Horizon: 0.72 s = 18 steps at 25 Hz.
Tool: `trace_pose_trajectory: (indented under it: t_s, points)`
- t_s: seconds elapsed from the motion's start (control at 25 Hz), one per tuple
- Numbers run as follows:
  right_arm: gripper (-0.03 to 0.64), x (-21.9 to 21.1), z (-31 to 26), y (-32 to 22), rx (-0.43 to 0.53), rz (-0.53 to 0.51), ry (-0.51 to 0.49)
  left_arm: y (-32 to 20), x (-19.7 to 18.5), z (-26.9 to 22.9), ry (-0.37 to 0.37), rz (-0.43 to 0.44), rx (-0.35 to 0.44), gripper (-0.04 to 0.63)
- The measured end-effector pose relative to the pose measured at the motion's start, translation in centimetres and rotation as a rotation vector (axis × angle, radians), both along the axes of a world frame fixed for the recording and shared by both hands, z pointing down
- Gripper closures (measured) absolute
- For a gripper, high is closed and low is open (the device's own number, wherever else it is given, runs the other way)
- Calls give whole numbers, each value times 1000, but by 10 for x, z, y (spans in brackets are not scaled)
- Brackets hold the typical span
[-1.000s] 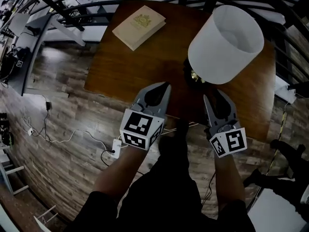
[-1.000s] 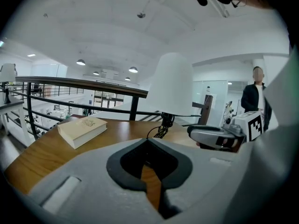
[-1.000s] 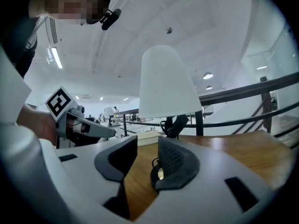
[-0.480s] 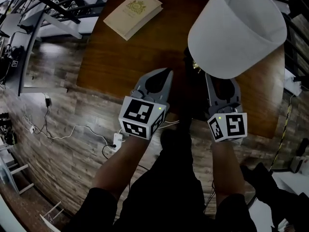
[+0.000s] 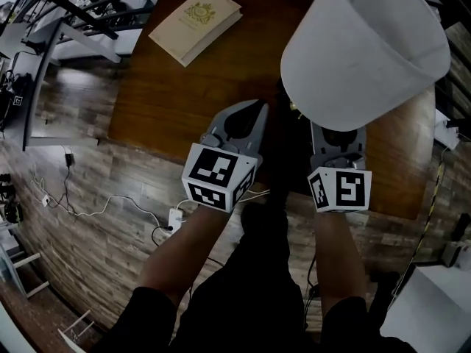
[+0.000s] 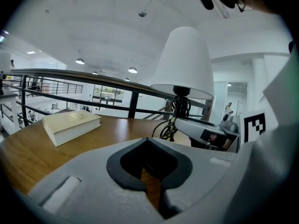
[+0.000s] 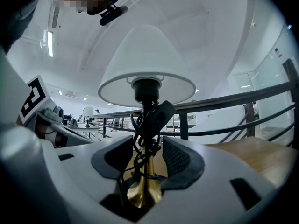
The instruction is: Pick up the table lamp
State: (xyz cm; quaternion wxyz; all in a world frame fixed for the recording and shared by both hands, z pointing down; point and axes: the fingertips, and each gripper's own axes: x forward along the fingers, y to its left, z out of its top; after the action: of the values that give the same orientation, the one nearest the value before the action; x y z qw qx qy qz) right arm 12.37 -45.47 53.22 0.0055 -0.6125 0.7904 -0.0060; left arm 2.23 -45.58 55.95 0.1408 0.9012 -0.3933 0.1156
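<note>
The table lamp has a white shade (image 5: 364, 50) (image 6: 182, 62) (image 7: 145, 64) and a brass stem (image 7: 145, 181) with a black cord and switch (image 7: 156, 118) wound round it. It stands at the right of the brown wooden table (image 5: 184, 101). My right gripper (image 5: 337, 134) (image 7: 147, 146) reaches under the shade. Its jaws have just been opening and stand either side of the stem without pressing it. My left gripper (image 5: 257, 112) (image 6: 149, 146) hovers over the table left of the lamp, shut and holding nothing.
A cream hardback book (image 5: 195, 22) (image 6: 70, 125) lies at the table's far left. A black metal railing (image 6: 93, 78) runs behind the table. On the wood-plank floor near the table's front edge lie a power strip (image 5: 176, 219) and cables.
Both grippers have moved forward over the table. The right one has slid under the shade, so its jaw tips are hidden in the head view.
</note>
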Motion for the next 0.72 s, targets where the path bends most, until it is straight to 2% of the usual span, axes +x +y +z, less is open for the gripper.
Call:
trace_pose_trajectory:
  t_s: [0.32,0.52,0.72]
  points:
    - [411,-8,4,-21,19,-4,-7,-22,7,10,-9,-25,23,588]
    - [400,-11,5,-30,22,5,-17,-34,1,8,-16,-54,64,588]
    - [402,-17,5,-45,35,5,-23,-42,-1,5,5,-58,84,588]
